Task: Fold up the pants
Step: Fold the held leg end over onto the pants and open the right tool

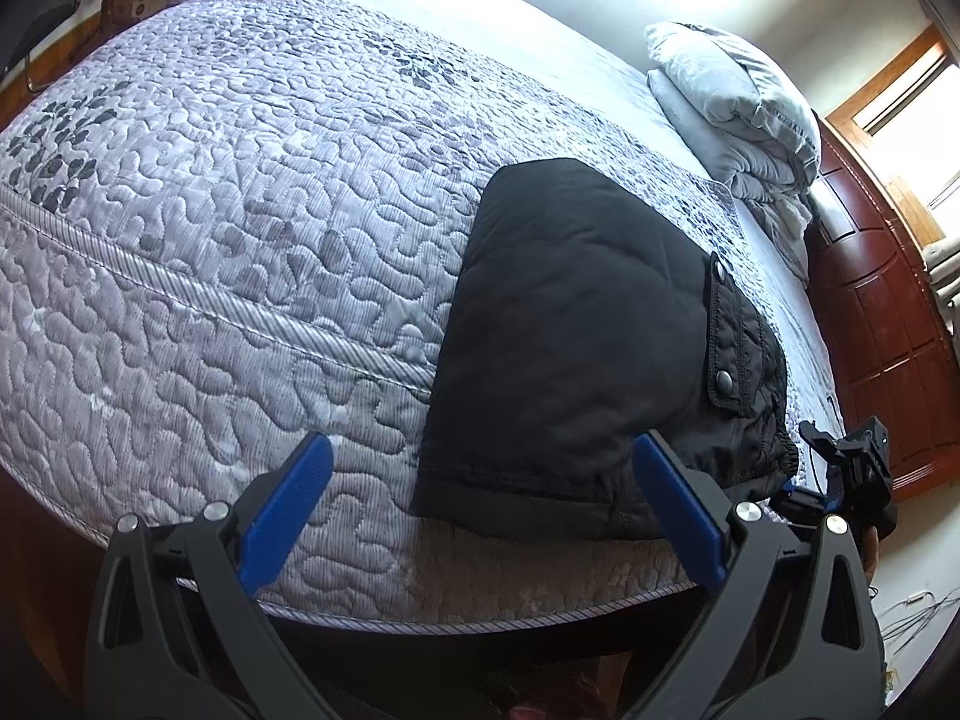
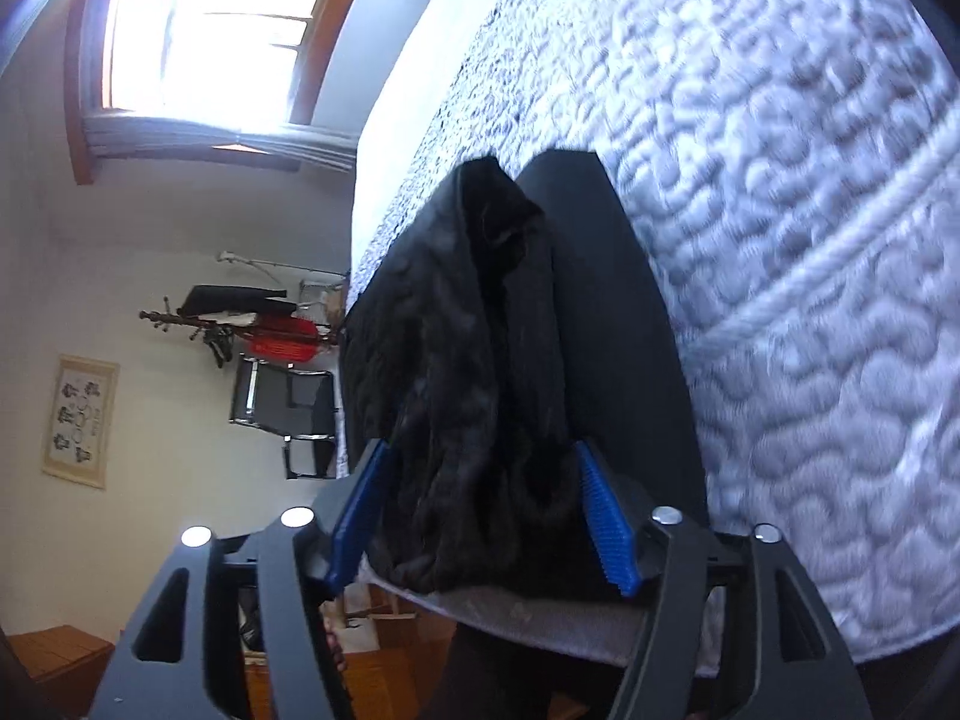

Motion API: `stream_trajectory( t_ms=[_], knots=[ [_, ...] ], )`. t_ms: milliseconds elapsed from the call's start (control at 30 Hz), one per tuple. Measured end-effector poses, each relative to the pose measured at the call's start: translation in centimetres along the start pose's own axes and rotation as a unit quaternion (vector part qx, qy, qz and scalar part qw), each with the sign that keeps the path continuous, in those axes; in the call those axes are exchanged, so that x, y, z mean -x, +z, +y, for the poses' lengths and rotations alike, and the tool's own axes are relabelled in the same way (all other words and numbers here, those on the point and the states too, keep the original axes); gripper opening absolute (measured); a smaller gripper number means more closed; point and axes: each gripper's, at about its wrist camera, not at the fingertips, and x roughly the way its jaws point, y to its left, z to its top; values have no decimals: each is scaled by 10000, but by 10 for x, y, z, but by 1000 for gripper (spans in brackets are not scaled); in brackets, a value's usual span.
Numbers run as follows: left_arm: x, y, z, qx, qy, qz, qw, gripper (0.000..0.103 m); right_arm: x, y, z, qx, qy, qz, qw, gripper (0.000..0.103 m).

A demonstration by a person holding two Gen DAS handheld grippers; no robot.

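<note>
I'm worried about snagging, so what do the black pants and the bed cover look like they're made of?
Black pants: probably a matte woven synthetic like nylon, going by the faint sheen, crinkled waistband and metal snaps on the pocket flap. Bed cover: grey quilted fabric, likely cotton or polyester, with puffy stitched swirls and a corded seam.

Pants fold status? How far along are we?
Mostly done: the black pants lie folded into a compact stack at the mattress edge, snap pocket on top. In hand: nothing gripped; the left gripper is open over the near hem, and the right gripper straddles the bunched waistband end with open jaws. Left: perhaps tidying that bunched end, then pulling back.
</note>
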Motion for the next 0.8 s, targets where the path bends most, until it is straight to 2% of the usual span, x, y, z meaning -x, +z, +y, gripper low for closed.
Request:
stream_trajectory(
  t_ms=[167,200,233,333,600,800],
  knots=[
    [0,-1,-4,-65,-9,2,10000,100,-15,-5,3,16,-117,76,9999,69],
    [1,-1,-4,-75,-12,0,10000,100,-16,-5,3,12,-167,43,9999,62],
    [1,-2,-5,-97,-7,-6,10000,100,-18,-5,8,46,-276,23,9996,47],
    [3,-2,-8,-178,38,-32,9998,100,-15,-10,16,231,-272,4,9994,38],
    [4,0,-13,-247,20,-29,9997,100,13,-3,48,518,-203,-291,9980,33],
    [-2,-1,-16,-287,2,41,9996,100,12,-5,32,464,-486,-197,9975,33]
  ],
)
